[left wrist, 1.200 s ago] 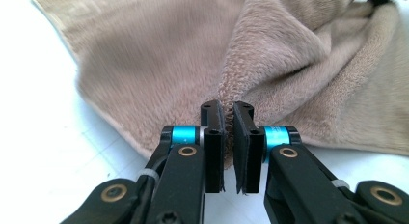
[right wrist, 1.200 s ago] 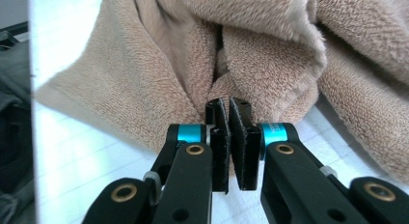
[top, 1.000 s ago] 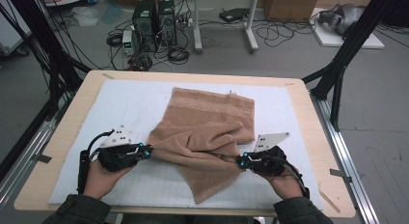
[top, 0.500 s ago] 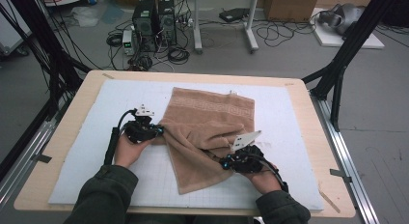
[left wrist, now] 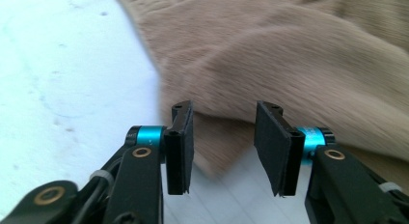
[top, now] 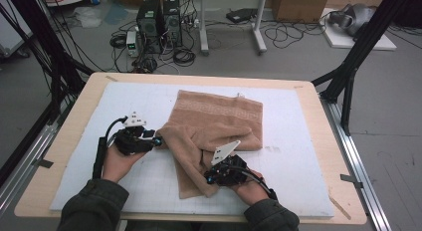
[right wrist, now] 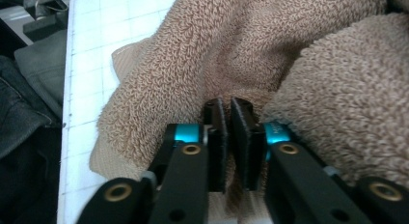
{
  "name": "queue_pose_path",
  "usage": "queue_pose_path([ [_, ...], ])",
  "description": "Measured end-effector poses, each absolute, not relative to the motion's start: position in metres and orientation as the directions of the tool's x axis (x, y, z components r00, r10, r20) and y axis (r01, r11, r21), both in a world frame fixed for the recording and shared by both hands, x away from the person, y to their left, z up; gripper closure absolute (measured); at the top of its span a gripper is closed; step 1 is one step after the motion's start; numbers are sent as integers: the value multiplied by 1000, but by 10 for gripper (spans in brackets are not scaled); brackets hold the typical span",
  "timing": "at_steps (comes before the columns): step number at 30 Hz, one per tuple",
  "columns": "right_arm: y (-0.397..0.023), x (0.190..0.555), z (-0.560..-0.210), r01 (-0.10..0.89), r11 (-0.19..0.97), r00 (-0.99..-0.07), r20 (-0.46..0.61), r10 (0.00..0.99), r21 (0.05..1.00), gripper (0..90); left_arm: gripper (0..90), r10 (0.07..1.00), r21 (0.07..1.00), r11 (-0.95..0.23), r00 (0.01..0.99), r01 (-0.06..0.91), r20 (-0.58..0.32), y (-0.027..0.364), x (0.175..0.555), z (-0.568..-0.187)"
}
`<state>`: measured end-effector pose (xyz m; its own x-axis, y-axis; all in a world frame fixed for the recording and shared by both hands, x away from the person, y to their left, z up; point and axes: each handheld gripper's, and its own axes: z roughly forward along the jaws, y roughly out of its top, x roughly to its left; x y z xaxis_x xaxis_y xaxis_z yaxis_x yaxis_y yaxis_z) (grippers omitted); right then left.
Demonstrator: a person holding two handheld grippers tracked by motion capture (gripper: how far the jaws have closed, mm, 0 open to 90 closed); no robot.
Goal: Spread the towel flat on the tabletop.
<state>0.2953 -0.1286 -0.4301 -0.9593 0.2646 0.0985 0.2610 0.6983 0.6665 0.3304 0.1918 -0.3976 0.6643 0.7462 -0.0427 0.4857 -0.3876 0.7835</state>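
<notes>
1. While the left gripper (top: pixel 158 140) hangs at the towel's (top: pixel 219 122) near-left fold, its jaws have just been opening; in the left gripper view they stand apart, nothing between the pads (left wrist: pixel 179 147), and the tan cloth lies just ahead of them.
2. Over at the right gripper (right wrist: pixel 226 142), the jaws have just eased a little; a narrow gap shows between the pads, with terry pile bunched around them and a fold seemingly caught in the slit.
3. That towel (right wrist: pixel 270 50) sits rumpled on the white mat (top: pixel 124 101), between both grippers.
4. Handling, I'd judge: soft, light, floppy, no slip risk but it sags and drags.
5. Best hold: a hemmed edge or corner, pinched deep.
</notes>
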Motion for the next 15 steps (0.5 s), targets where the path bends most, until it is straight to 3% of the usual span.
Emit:
queue_pose_path([
  [4,-146,294,-421,268,658,-954,100,282,704,707,566,706,794,-396,705,462,-58,184,314,-402],
  [15,-194,308,-400,274,579,-913,18,408,768,620,564,578,739,-514,812,436,-77,137,291,-428],
])
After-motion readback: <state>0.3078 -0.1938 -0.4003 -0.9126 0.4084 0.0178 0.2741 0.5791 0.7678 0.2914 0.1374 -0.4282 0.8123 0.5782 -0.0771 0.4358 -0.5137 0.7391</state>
